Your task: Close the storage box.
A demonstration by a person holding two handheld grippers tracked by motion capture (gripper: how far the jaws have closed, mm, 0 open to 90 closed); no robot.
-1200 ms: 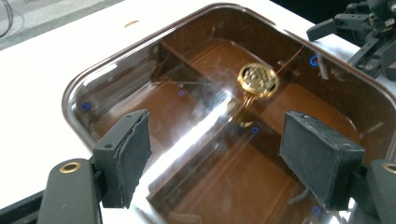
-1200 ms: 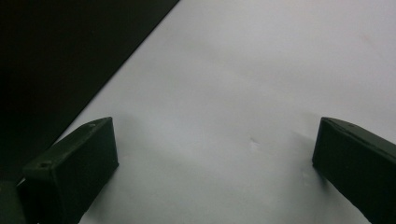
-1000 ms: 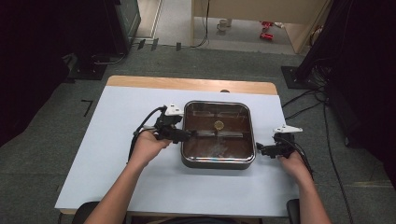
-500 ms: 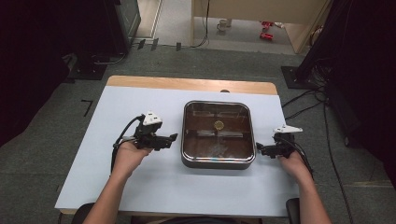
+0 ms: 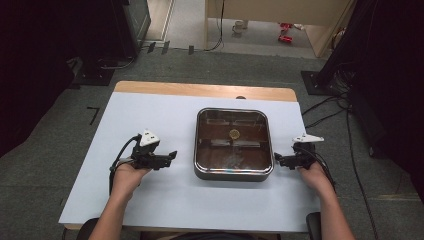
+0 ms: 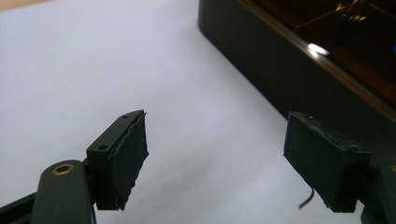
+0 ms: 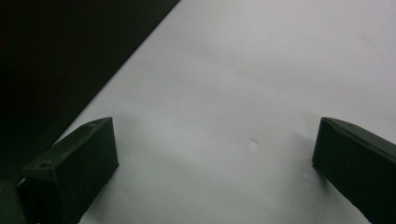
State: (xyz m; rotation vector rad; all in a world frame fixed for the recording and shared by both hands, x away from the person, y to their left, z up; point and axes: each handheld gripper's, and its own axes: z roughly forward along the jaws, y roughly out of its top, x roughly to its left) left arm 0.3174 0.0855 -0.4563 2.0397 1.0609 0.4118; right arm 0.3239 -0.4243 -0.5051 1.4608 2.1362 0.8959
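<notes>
The square pan (image 5: 233,144) looks hard, heavy and slippery; grab its rim at 3 and 9 o'clock; left gripper (image 5: 170,156) and right gripper (image 5: 278,159) both gape wide, holding nothing; the left one's jaws have just been opening

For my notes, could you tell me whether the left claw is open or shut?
Open: the left claw has wide-apart pads with only the white table between them.

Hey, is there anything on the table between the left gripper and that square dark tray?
Nothing visible. The left gripper sits to the left of the tray, jaws open and empty, with bare white table between them. The left gripper view shows the tray's dark side wall just ahead of the jaws.
</notes>
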